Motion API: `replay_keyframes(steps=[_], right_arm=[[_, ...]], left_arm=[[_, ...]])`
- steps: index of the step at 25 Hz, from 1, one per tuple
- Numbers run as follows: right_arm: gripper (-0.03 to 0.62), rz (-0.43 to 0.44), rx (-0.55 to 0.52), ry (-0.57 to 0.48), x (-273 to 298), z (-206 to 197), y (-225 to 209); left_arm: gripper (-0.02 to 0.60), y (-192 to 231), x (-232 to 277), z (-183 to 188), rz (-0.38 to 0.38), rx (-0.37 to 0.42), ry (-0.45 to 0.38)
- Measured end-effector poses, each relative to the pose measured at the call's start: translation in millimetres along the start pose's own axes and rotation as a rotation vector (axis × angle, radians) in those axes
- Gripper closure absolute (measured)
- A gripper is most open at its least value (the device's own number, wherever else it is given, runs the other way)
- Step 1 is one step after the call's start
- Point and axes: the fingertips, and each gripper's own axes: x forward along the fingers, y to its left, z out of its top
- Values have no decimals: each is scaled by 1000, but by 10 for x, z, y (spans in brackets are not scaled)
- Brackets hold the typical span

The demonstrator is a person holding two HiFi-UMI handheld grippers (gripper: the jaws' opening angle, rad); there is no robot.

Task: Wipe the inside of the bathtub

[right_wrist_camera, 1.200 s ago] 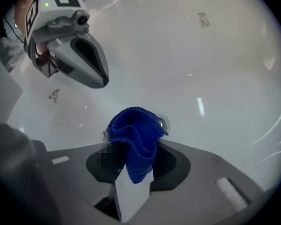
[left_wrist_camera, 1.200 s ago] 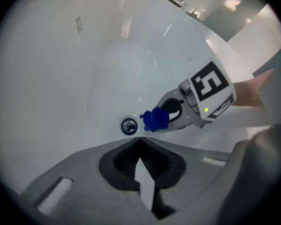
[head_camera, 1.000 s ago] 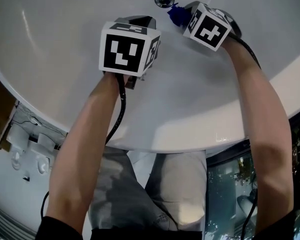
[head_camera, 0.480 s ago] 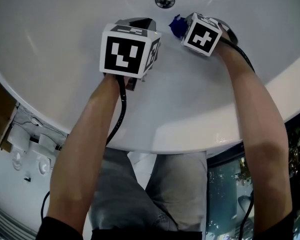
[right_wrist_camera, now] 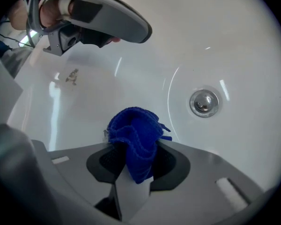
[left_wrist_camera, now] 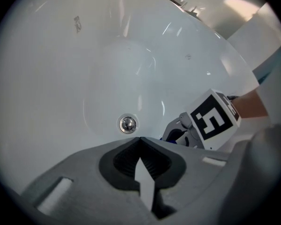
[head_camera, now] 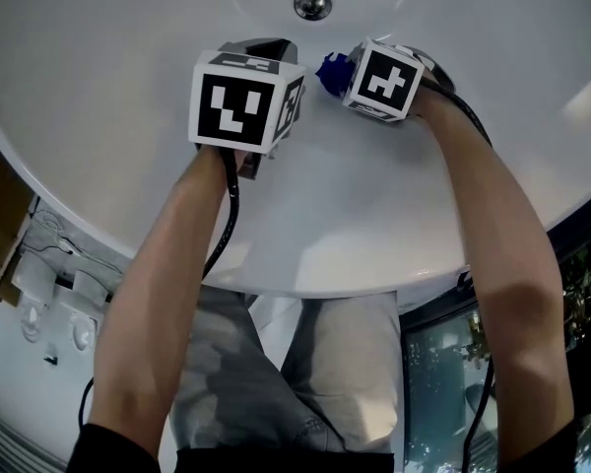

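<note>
The white bathtub (head_camera: 128,77) fills the head view, its chrome drain (head_camera: 312,3) near the top. My right gripper (right_wrist_camera: 133,161) is shut on a bunched blue cloth (right_wrist_camera: 136,135), which shows as a blue tuft (head_camera: 331,70) just left of its marker cube and presses toward the tub's inner wall. The drain (right_wrist_camera: 204,102) lies to the right of the cloth in the right gripper view. My left gripper (left_wrist_camera: 140,144) hangs over the tub with its jaws closed on nothing, a little short of the drain (left_wrist_camera: 127,123). The right gripper (left_wrist_camera: 187,130) sits to its right.
The tub's rim (head_camera: 374,279) curves across below my arms. A person's legs in grey trousers (head_camera: 246,392) stand outside it. White fittings (head_camera: 49,299) lie on the floor at the left. A glossy dark surface (head_camera: 453,382) is at the lower right.
My right gripper has slid left and slightly down along the tub wall with the blue cloth, ending close beside the left gripper. The left gripper has barely moved.
</note>
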Motion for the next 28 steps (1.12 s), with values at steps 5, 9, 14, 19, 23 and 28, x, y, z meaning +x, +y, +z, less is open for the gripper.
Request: replay_keyframes(steps=[5, 9, 14, 19, 23, 28], right_arm=[[458, 39, -2, -16, -106, 26, 157], [461, 86, 23, -53, -212, 29, 335], [461, 154, 31, -86, -359, 37, 571], [461, 230, 8, -105, -514, 36, 909], [461, 254, -28, -102, -649, 44, 1161], [461, 286, -64, -97, -811, 33, 1497]], left_arm=[[580, -27, -48, 7, 9, 12, -2], [580, -82, -112, -42, 19, 20, 5], [580, -108, -155, -98, 22, 24, 7], [580, -139, -207, -143, 20, 33, 21], [581, -102, -254, -116, 27, 19, 20], [580, -96, -300, -92, 27, 26, 18]])
